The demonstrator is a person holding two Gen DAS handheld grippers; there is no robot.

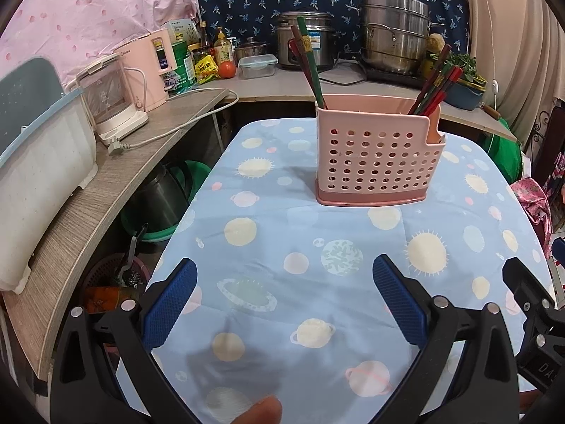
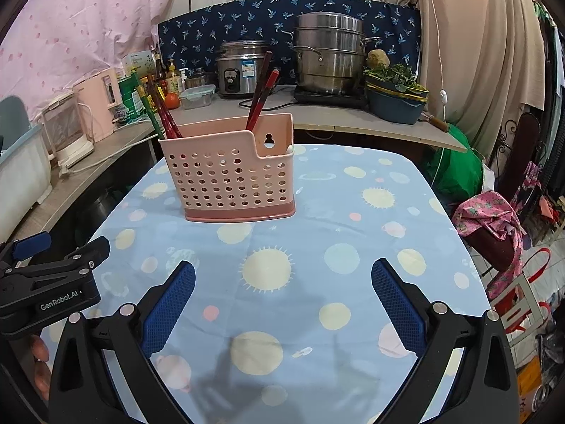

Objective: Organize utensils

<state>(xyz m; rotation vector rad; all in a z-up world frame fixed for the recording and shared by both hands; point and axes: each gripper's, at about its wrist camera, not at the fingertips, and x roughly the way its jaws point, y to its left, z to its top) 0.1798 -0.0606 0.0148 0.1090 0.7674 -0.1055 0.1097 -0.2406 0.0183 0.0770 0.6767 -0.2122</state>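
Observation:
A pink perforated utensil holder [image 1: 379, 157] stands upright on the blue planet-print tablecloth [image 1: 275, 233]; it also shows in the right wrist view [image 2: 231, 176]. Red, green and dark chopsticks [image 1: 309, 62] lean out of its left end, and more chopsticks [image 1: 438, 86] lean out of its right end. In the right wrist view the chopsticks [image 2: 263, 90] stick up the same way. My left gripper [image 1: 284, 296] is open and empty, low over the cloth in front of the holder. My right gripper [image 2: 282, 298] is open and empty, also short of the holder.
A wooden shelf [image 1: 106, 190] on the left carries a white kettle [image 1: 109, 102] and a dish rack [image 1: 39, 162]. The back counter holds a rice cooker [image 2: 238, 67], a steel steamer pot [image 2: 330, 56] and a basin of greens [image 2: 395, 95]. A chair with pink cloth [image 2: 494, 219] stands right.

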